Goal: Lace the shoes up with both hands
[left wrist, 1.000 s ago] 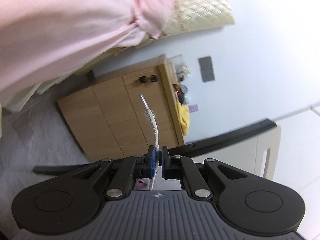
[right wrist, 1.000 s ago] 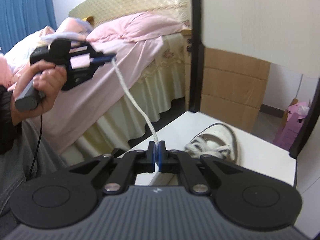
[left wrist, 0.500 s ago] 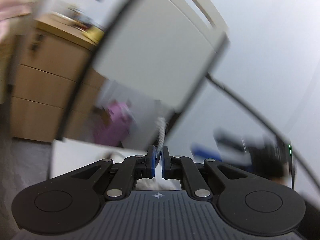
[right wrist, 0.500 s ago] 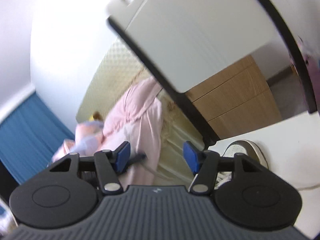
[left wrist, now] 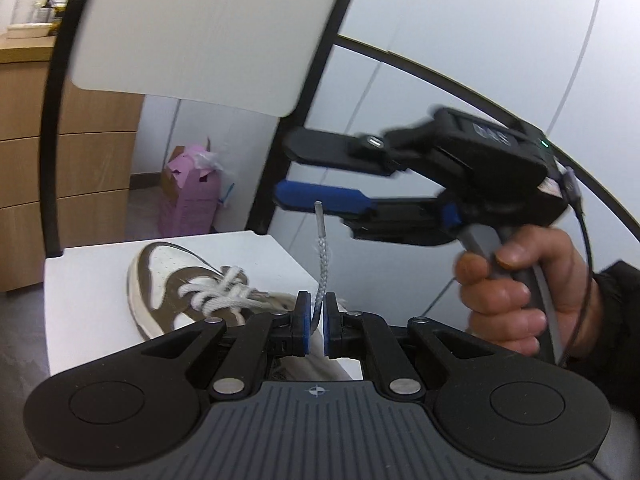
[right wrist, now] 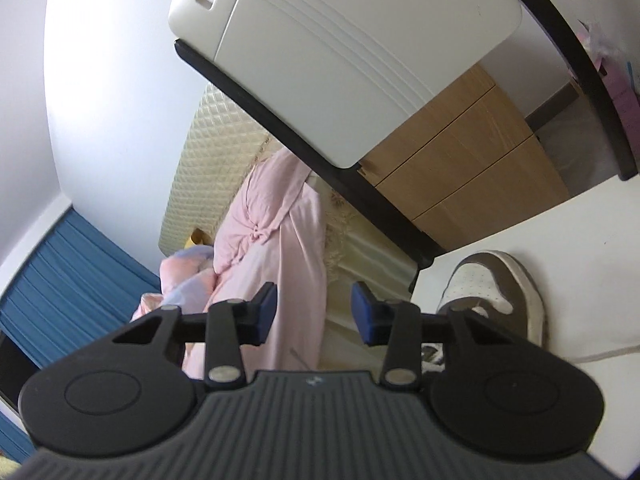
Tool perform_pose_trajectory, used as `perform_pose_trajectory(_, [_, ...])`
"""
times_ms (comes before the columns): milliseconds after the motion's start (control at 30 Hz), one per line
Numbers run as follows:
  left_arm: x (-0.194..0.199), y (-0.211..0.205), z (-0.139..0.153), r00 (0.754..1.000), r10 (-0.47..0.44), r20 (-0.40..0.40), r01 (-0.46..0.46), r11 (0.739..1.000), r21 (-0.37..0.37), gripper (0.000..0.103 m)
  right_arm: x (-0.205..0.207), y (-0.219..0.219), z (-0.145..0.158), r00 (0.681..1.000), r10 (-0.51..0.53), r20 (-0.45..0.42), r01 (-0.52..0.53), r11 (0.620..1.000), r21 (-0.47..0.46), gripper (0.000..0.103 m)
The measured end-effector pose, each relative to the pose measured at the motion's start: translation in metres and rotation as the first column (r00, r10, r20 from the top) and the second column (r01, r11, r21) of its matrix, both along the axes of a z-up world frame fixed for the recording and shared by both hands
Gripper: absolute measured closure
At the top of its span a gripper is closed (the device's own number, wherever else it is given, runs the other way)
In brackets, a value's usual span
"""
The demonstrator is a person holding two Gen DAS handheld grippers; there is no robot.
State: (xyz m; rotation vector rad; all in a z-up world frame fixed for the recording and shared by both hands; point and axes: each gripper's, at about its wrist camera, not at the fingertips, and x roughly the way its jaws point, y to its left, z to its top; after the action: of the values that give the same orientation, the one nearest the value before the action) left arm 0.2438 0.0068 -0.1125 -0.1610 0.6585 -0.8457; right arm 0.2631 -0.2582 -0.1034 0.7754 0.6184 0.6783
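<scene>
Left wrist view shows your left gripper (left wrist: 315, 312) clenched on the lace (left wrist: 321, 256) right of the shoe (left wrist: 188, 284); steady its tip between the empty, closing right gripper (left wrist: 298, 178) before pinching.

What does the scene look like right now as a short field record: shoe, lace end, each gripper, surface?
shoe: brown and white low sneaker with white laces, lying on the white tabletop
lace end: grey-white braided shoelace standing up from the left gripper, plastic tip uppermost
left gripper: shut on the lace just below its free end
right gripper: jaws closing, nothing between them; in the left wrist view its blue pad sits right by the lace tip
right hand: wrapped round the gripper's handle
background: pink cardboard box on the floor, wooden drawer unit
</scene>
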Motion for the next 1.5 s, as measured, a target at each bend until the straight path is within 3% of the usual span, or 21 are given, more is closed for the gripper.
perform_pose_trajectory(133, [0.001,0.002,0.003,1.000,0.013,0.004,-0.013,1.000,0.000,0.097,-0.004,0.005,0.003,0.999,0.030,0.022,-0.028,0.997,-0.070,0.060])
perform_pose_trajectory(200, [0.002,0.003,0.004,1.000,0.018,0.005,-0.018,1.000,-0.007,0.097,-0.006,0.013,0.003,0.998,0.054,0.037,-0.050,0.992,-0.118,0.066])
perform_pose_trajectory(267, [0.002,0.003,0.005,1.000,0.022,0.012,-0.022,1.000,-0.010,0.097,-0.006,0.019,0.003,0.997,0.073,0.040,-0.066,0.987,-0.143,0.100])
perform_pose_trajectory(433, [-0.001,0.005,0.008,0.999,0.037,0.040,-0.037,0.999,-0.003,0.094,-0.003,0.010,-0.005,1.000,0.021,0.000,-0.021,0.999,-0.049,0.100])
perform_pose_trajectory(500, [-0.002,0.006,0.009,0.998,0.045,0.049,-0.045,0.999,-0.011,0.085,-0.001,0.007,-0.009,1.000,0.005,-0.020,-0.005,1.000,-0.007,0.100])
perform_pose_trajectory(533, [-0.003,0.007,0.010,0.997,0.056,0.059,-0.055,0.998,-0.014,0.074,0.001,0.007,-0.010,1.000,-0.003,-0.027,0.003,1.000,0.002,0.100])
perform_pose_trajectory(567, [-0.004,0.007,0.011,0.996,0.064,0.068,-0.063,0.998,-0.020,0.069,0.002,0.007,-0.010,0.999,-0.007,-0.032,0.007,1.000,0.004,0.100])
perform_pose_trajectory(700, [-0.006,0.010,0.016,0.991,0.090,0.095,-0.085,0.995,-0.053,0.067,0.003,0.010,-0.013,0.999,0.003,-0.050,-0.003,1.000,0.003,0.100])
perform_pose_trajectory(767, [-0.006,0.011,0.018,0.989,0.102,0.108,-0.095,0.993,-0.072,0.074,0.002,0.011,-0.015,0.998,0.015,-0.057,-0.014,1.000,0.020,0.100])
perform_pose_trajectory(833, [-0.005,0.011,0.018,0.986,0.113,0.124,-0.106,0.992,-0.065,0.100,0.002,0.012,-0.015,0.998,0.026,-0.058,-0.024,0.999,0.037,0.100])
perform_pose_trajectory(867, [-0.005,0.010,0.018,0.984,0.119,0.132,-0.112,0.992,-0.059,0.100,0.001,0.011,-0.015,0.998,0.024,-0.057,-0.022,0.999,0.049,0.100])
perform_pose_trajectory(967, [-0.004,0.011,0.019,0.977,0.139,0.159,-0.138,0.990,-0.016,0.100,0.001,0.006,-0.016,0.997,0.016,-0.069,-0.011,0.997,0.073,0.095])
perform_pose_trajectory(1033, [-0.004,0.013,0.021,0.967,0.160,0.197,-0.170,0.985,0.039,0.100,0.000,0.002,-0.015,0.997,-0.012,-0.078,0.015,0.999,0.037,0.090])
perform_pose_trajectory(1133, [-0.005,0.013,0.024,0.943,0.173,0.283,-0.220,0.965,0.145,0.100,-0.006,0.002,-0.008,0.996,-0.062,-0.059,0.051,0.984,-0.173,0.082])
perform_pose_trajectory(1200, [-0.006,0.009,0.024,0.932,0.154,0.330,-0.232,0.949,0.214,0.100,-0.012,0.009,-0.007,0.997,-0.071,-0.036,0.053,0.930,-0.364,0.080])
perform_pose_trajectory(1233, [-0.006,0.005,0.024,0.929,0.138,0.344,-0.230,0.942,0.244,0.100,-0.014,0.012,-0.009,0.997,-0.062,-0.037,0.042,0.911,-0.410,0.079])
perform_pose_trajectory(1400, [-0.010,-0.031,0.011,0.915,-0.008,0.403,-0.169,0.900,0.402,0.100,-0.022,0.017,-0.018,0.998,-0.030,-0.050,0.003,0.885,-0.466,0.074])
perform_pose_trajectory(1500, [-0.012,-0.053,0.003,0.899,-0.086,0.429,-0.148,0.863,0.483,0.100,-0.020,0.008,-0.025,0.993,-0.076,-0.088,0.031,0.904,-0.426,0.075])
